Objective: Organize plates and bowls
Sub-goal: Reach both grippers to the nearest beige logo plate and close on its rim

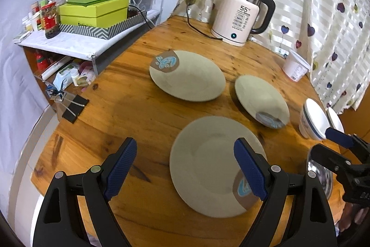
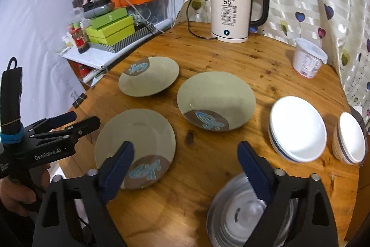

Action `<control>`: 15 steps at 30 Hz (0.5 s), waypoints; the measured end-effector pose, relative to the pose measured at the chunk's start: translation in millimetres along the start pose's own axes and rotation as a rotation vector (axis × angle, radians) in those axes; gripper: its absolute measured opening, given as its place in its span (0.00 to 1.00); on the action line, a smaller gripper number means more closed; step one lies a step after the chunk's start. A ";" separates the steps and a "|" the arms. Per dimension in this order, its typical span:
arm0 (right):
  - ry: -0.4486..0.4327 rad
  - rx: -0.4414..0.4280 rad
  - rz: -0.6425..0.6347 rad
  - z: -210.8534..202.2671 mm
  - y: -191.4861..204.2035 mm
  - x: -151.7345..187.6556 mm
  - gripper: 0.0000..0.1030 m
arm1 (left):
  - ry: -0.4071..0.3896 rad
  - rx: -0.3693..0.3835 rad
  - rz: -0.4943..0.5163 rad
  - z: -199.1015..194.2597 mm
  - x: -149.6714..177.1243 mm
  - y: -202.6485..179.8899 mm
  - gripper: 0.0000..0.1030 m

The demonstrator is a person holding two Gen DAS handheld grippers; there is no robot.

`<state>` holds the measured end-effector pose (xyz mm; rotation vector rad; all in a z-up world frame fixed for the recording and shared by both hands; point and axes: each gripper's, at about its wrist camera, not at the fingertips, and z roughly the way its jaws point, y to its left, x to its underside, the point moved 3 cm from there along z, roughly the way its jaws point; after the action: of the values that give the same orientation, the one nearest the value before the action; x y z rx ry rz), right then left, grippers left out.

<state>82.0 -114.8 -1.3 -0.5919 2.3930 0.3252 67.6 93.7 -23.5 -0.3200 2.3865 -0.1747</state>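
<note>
Three beige plates with blue-and-brown marks lie on the round wooden table [image 1: 143, 112]: a far one [image 1: 187, 75], a deeper one [image 1: 261, 98] to its right, and a near one [image 1: 215, 163]. My left gripper [image 1: 186, 145] hangs open above the near plate's left edge, holding nothing. In the right wrist view, my right gripper [image 2: 185, 149] stands open over bare wood between the near plate [image 2: 135, 138] and a steel bowl [image 2: 235, 212], its fingers empty. A large white bowl [image 2: 298, 129] and a smaller one [image 2: 350, 138] sit to the right.
A white kettle [image 2: 231, 13] with its cord stands at the table's back, and a lidded white tub [image 2: 308, 57] at the back right by the curtain. A cluttered shelf with green boxes [image 1: 94, 10] borders the table's left. A black binder clip [image 1: 74, 108] sits at the left edge.
</note>
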 end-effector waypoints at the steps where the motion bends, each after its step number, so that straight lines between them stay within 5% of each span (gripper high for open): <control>1: 0.006 -0.005 0.004 2.5 -0.4 -2.1 0.86 | -0.001 -0.001 -0.003 1.2 -2.6 1.6 0.84; 15: 0.032 -0.056 -0.048 38.1 11.5 -57.6 0.86 | -0.023 -0.025 -0.056 26.6 -43.6 30.3 0.82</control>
<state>136.4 -71.7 7.5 -0.6831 2.4026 0.3651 111.2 133.9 -21.7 -0.3986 2.3602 -0.1667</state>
